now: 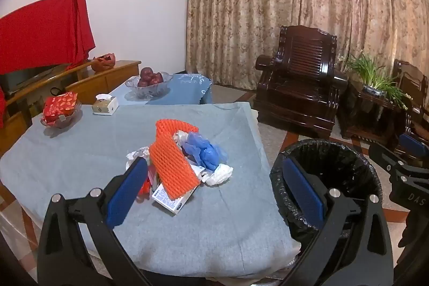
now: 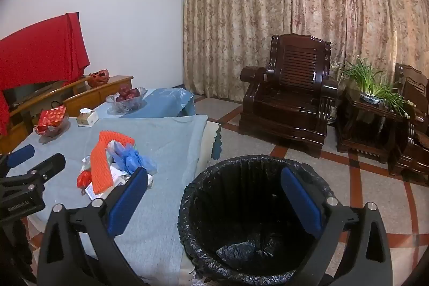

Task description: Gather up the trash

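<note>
Trash pile [image 1: 182, 162] sits in the middle of the grey-clothed table [image 1: 80, 146], with the black-lined bin [image 2: 252, 211] on the floor just off the table's right edge. On top is an orange foam net sleeve [image 1: 171, 165]. A crumpled blue plastic bag [image 1: 203, 149] is on its far right, white tissue wads [image 1: 218, 173] are on the right, a small printed box [image 1: 169, 199] pokes out at the near side, and something red and shiny [image 2: 84, 178] is tucked on the left.

Both tools look ready and empty. The left gripper [image 1: 211, 189] hangs over the near edge of the pile with jaws wide, and the right gripper [image 2: 214, 200] hovers above the bin mouth, jaws wide too, nothing between them.

I'd say nothing's been collected yet. The bin looks empty apart from liner folds at the bottom. If it were me, I'd go for the foam sleeve first, since it's lying on top of everything else. Pinch it across the narrow width near the near end and lift straight up so it doesn't drag the box or tissues off the table. The bag will squash, so close fully on a bunched bit.

Hard to tell:
- what's under the sleeve
- what that red thing actually is
- what the box print says, too small to read
- the table's near edge, cut off behind the gripper bodies
</note>
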Tool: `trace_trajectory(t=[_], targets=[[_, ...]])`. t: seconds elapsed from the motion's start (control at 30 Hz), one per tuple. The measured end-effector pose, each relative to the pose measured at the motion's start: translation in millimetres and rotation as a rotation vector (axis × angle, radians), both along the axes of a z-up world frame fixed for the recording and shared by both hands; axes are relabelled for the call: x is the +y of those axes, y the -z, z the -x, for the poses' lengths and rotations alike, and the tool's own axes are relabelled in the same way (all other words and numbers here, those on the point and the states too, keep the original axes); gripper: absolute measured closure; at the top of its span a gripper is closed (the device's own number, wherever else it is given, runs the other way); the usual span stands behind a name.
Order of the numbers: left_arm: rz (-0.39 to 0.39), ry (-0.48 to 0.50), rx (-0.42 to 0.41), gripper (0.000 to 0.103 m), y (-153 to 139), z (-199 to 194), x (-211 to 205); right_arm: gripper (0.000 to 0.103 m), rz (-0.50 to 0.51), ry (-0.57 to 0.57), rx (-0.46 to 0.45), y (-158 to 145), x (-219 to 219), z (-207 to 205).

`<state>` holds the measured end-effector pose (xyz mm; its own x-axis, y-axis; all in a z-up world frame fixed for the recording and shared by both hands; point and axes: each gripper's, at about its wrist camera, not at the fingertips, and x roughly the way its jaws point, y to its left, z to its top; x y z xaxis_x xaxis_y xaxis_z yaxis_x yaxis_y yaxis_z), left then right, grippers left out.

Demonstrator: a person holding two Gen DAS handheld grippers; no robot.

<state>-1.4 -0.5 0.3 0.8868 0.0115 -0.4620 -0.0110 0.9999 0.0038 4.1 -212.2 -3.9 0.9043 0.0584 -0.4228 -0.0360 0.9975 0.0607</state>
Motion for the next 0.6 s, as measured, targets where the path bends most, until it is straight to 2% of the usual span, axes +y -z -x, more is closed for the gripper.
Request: trace_trajectory(t=[0.5,0.6], targets=[[0.003,-0.009,0.004,0.005,-13,-2,4,0.006,0.003,0.0,0.005,0,1,-1],[0.007,-0.014,0.001,0.005,-7,1,4,0.006,0.005,0.0,0.005,0,1,-1]])
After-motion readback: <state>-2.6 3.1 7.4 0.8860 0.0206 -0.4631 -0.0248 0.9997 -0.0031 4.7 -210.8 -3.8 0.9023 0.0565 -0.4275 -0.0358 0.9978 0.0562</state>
